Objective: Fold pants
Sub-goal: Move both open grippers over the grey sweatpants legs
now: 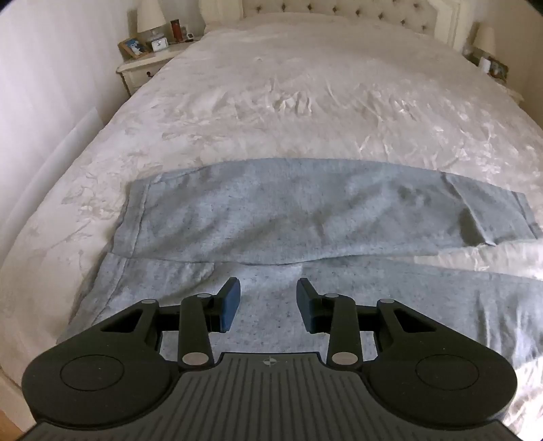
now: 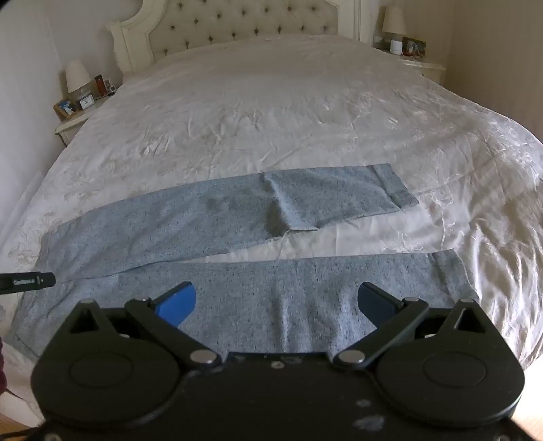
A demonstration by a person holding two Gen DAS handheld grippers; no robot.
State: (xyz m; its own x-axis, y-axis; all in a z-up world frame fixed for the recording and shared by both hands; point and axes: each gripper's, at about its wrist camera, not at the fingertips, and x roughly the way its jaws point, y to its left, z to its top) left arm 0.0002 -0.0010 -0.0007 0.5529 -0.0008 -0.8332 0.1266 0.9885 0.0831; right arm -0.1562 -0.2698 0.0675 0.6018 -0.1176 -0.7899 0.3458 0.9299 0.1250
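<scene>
My left gripper point(image 1: 268, 303), nearest the lens, hovers with its blue pads point(image 1: 229, 310) parted and nothing between them, above the near leg of the grey pants point(image 1: 271, 210). My right gripper point(image 2: 276, 302) is spread wider, also empty, over the same leg nearer its cuff. The pants lie flat across the foot of the bed point(image 2: 271, 108), waistband to my left, both legs running rightward with a wedge of white cover showing between them. The far leg has a crease near its cuff. A nightstand point(image 1: 142, 66) stands on each side of the headboard point(image 2: 237, 23).
</scene>
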